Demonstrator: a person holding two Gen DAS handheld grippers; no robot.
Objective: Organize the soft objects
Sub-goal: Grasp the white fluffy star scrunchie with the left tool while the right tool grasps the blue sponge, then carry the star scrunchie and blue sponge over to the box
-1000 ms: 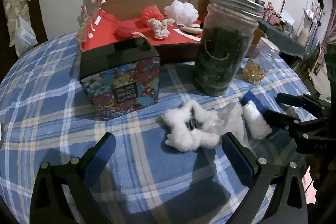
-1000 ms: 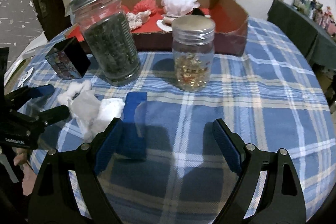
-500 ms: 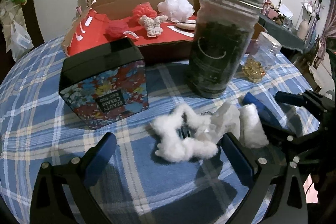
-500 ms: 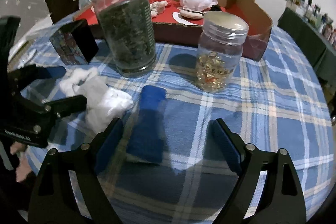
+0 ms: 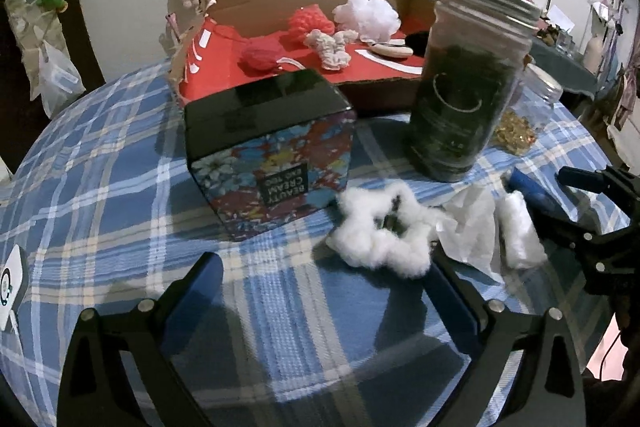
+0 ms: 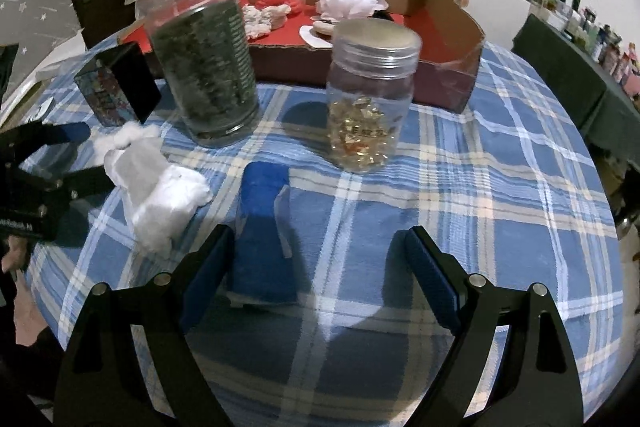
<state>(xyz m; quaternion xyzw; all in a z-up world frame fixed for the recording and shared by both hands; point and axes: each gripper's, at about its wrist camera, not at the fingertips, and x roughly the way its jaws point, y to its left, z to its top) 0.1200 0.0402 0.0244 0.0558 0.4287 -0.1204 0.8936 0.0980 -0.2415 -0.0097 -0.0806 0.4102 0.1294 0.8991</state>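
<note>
A white fluffy scrunchie [image 5: 380,231] lies on the checked tablecloth beside a crumpled white tissue [image 5: 472,223] and a white cotton roll [image 5: 518,231]. They show in the right wrist view too, the cotton roll [image 6: 168,203] nearest. A blue soft block [image 6: 262,227] lies just ahead of my right gripper's left finger. My left gripper [image 5: 324,291] is open and empty, just short of the scrunchie. My right gripper [image 6: 316,259] is open and empty. A cardboard box with a red floor [image 5: 280,75] at the back holds red and white puffs and a knotted rope.
A floral black-lidded box [image 5: 268,155] stands left of the scrunchie. A tall jar of dark leaves [image 5: 464,83] and a smaller jar with golden bits [image 6: 368,95] stand before the cardboard box. The right gripper shows at the left wrist view's right edge [image 5: 596,211].
Both grippers have moved forward and lower toward the table. The blue block now lies by the right gripper's left finger. The left view has swung rightward relative to the floral box.
</note>
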